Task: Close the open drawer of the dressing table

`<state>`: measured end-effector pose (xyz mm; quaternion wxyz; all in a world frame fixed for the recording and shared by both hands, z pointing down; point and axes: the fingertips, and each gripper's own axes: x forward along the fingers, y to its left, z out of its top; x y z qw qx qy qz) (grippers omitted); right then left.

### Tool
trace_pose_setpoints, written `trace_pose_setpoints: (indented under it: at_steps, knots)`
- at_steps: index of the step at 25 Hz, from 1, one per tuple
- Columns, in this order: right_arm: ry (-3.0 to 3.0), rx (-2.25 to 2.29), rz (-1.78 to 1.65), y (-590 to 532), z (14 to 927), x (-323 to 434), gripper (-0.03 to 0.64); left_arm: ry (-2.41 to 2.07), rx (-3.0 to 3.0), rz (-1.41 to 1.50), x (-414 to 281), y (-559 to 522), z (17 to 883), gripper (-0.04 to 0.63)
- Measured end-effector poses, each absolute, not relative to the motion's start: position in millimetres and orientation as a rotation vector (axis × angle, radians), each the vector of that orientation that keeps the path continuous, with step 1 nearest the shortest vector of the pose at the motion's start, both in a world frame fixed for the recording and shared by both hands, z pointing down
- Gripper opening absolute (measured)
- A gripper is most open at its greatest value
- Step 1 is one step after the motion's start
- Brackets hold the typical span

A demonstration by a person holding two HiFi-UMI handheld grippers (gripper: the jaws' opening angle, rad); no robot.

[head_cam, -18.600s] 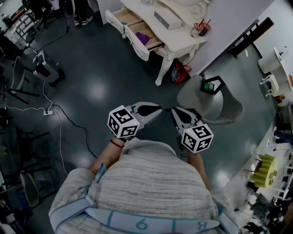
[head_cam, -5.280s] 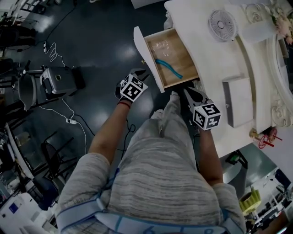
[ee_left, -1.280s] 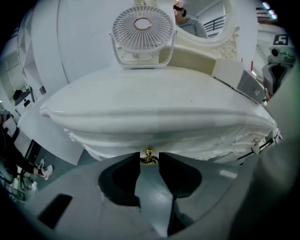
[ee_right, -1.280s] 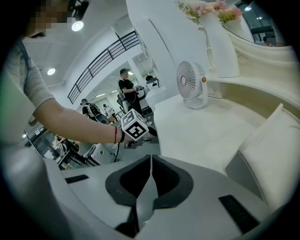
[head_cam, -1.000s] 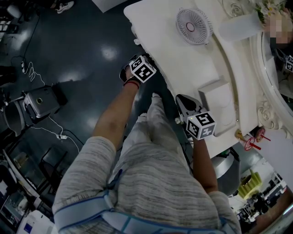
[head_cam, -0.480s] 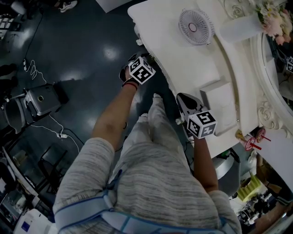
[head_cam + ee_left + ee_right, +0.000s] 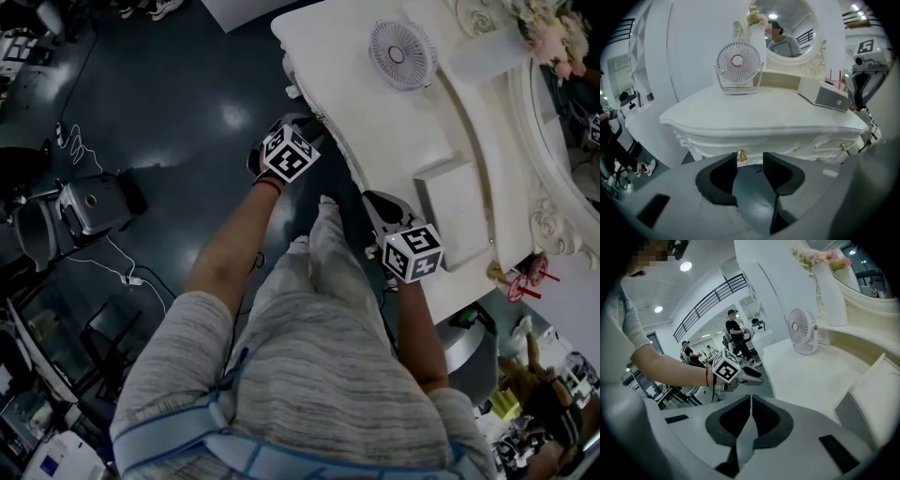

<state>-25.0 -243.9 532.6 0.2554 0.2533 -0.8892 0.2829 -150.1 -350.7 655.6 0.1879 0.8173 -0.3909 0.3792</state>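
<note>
Head view: the drawer that stood pulled out a few seconds ago, with a blue thing lying in it, is now pushed home under the dressing table [image 7: 394, 150], so its inside is hidden. The left gripper [image 7: 314, 125] has lifted a little off the table's front edge, arm stretched forward; the right gripper [image 7: 373, 200] hangs near the edge beside a white box [image 7: 457, 214]. A fan [image 7: 401, 53] stands on top.

Left gripper view: the jaws have just spread and then come in slightly; they stand apart and grip nothing. The closed drawer [image 7: 787, 146] lies flush just ahead, its gold knob [image 7: 740, 155] by the left jaw's tip.

Right gripper view: the jaws meet tip to tip, empty, pointing down along the tabletop towards a vase of flowers [image 7: 828, 291]
</note>
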Motion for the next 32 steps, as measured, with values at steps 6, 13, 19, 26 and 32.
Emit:
trace_pose_setpoints:
  at_steps: [6,13,19,26,32]
  knots:
    - [-2.437,0.704,0.752,-229.5,522.8,-26.6,0.017,-1.123,2.345,0.999,-142.2,-329.0,627.1,0.13]
    - [-2.472,0.728,0.725,-207.4,510.3,-22.0,0.017,-1.16,2.377,0.929,-130.2,-292.9,597.0,0.024]
    - [-2.497,0.749,0.71,-180.7,498.1,-19.5,0.017,-1.144,2.414,0.888,-118.5,-257.6,572.4,0.014]
    - [-2.528,0.762,0.704,-143.5,484.2,-13.4,0.017,-1.116,2.472,0.807,-103.4,-212.5,538.6,0.014]
    - [-2.57,0.772,0.676,-111.8,459.5,-9.3,0.017,-1.039,2.556,0.75,-82.7,-164.5,499.4,0.014]
